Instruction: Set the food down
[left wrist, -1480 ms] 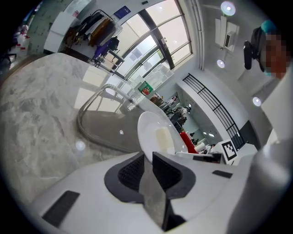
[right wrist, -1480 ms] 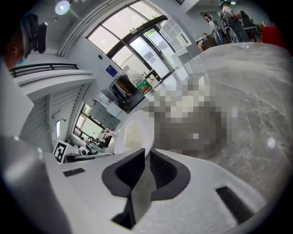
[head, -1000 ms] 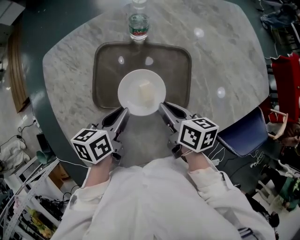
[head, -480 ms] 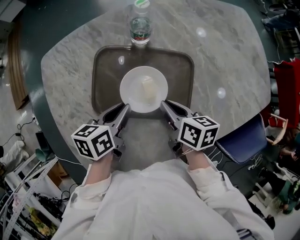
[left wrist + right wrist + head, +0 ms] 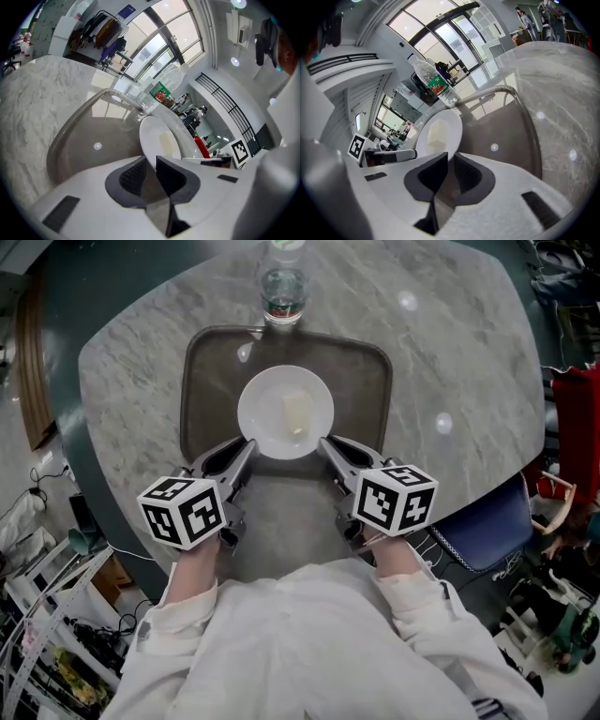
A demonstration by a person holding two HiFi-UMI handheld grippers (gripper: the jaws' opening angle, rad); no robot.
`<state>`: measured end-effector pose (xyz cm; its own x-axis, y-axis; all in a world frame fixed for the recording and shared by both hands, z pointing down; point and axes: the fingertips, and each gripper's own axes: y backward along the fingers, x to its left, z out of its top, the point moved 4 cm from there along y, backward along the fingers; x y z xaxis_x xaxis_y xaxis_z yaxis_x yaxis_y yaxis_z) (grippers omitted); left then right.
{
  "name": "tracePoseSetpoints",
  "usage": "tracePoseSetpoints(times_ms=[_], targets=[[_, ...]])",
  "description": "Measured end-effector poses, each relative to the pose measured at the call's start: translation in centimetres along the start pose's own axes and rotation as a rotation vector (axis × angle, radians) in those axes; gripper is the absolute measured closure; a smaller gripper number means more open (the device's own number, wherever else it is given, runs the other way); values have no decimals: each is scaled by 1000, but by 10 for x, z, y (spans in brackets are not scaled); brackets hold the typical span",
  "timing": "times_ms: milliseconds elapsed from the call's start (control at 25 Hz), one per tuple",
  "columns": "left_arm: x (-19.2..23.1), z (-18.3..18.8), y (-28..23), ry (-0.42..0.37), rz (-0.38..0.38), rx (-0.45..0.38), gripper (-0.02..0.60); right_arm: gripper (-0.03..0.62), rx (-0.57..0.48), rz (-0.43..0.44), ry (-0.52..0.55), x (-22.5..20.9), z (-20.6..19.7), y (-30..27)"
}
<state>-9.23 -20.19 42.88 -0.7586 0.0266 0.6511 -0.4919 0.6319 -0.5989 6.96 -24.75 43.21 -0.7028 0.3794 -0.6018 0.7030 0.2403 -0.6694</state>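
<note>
Both the left gripper point(image 5: 246, 448) and the right gripper point(image 5: 325, 443) pinch opposite rims of the round white plate point(image 5: 267, 395), pale food block point(image 5: 297, 414) on it, with jaws nearly closed, over the brown rectangular tray point(image 5: 211, 371); best lowered level, released together.

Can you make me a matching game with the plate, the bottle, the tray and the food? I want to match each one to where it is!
Things:
1. plate
2. bottle
3. tray
4. food

Places:
A. lying flat on the marble table, below the plate
B. pinched at its rim by the left tongs and the right tongs
C. lying on the plate
D. standing upright at the tray's far side

Right pairs: 1-B, 2-D, 3-A, 4-C
</note>
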Motion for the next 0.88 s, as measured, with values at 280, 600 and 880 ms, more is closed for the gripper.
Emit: tracePoseSetpoints(times_ms=[280, 600, 880], targets=[[2, 2, -6, -3, 0, 24, 520, 565, 31, -1, -6, -5, 1, -5], [9, 3, -9, 28, 15, 32, 520, 565, 41, 10, -1, -5, 3, -10], [10, 5, -7, 40, 33, 61, 518, 563, 45, 9, 3, -1, 3, -10]])
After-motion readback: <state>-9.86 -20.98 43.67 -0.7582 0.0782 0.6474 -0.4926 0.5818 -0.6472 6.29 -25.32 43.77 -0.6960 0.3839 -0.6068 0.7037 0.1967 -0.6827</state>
